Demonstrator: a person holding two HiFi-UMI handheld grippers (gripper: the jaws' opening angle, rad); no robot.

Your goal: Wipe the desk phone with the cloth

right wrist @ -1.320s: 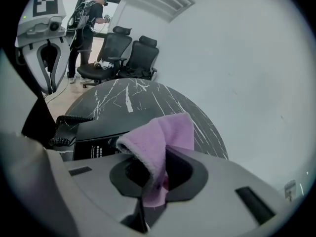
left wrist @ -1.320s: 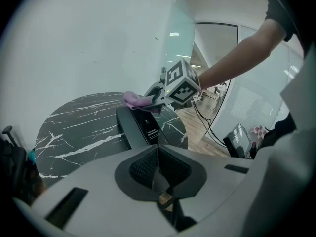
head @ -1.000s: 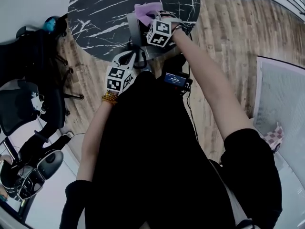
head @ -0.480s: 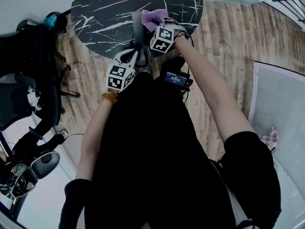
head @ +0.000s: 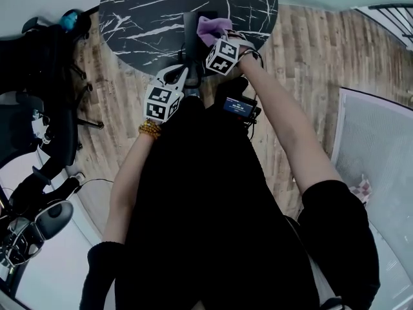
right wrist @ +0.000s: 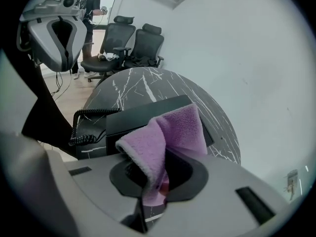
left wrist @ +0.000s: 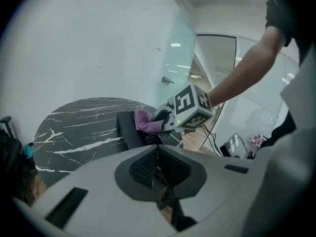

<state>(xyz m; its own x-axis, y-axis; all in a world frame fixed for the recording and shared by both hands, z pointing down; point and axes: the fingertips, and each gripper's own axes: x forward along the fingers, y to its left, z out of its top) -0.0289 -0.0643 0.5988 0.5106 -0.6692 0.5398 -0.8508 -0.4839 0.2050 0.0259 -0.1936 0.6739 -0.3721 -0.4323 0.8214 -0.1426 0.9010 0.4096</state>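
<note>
- Head view: the right gripper [head: 219,41] reaches out over the near edge of the round black marble table [head: 142,11]. A purple cloth [head: 211,26] is bunched at its tip, over the dark desk phone [head: 192,28].
- The left gripper [head: 182,76] hangs lower and nearer the person's body, just short of the table edge. It is apart from both the phone and the cloth.
- Dark office chairs [head: 39,128] stand on the wooden floor [head: 303,57] off to the person's left.
- Left gripper view: the left gripper [left wrist: 159,169] has its ribbed pads pressed together with nothing between them.
- Beyond it the right gripper [left wrist: 165,118] presses the cloth [left wrist: 144,121] onto the top edge of the phone [left wrist: 133,135], which sits near the rim of the table [left wrist: 79,125].
- Right gripper view: the right gripper [right wrist: 155,181] is clamped on the cloth [right wrist: 168,135]. A fold sticks up out of the jaws and the rest drapes forward toward the phone [right wrist: 143,113].
- The phone's coiled cord [right wrist: 86,125] trails off to one side across the table [right wrist: 148,83].
- The left gripper [right wrist: 57,31] hangs in the upper corner, and chairs [right wrist: 131,41] stand behind the table.
</note>
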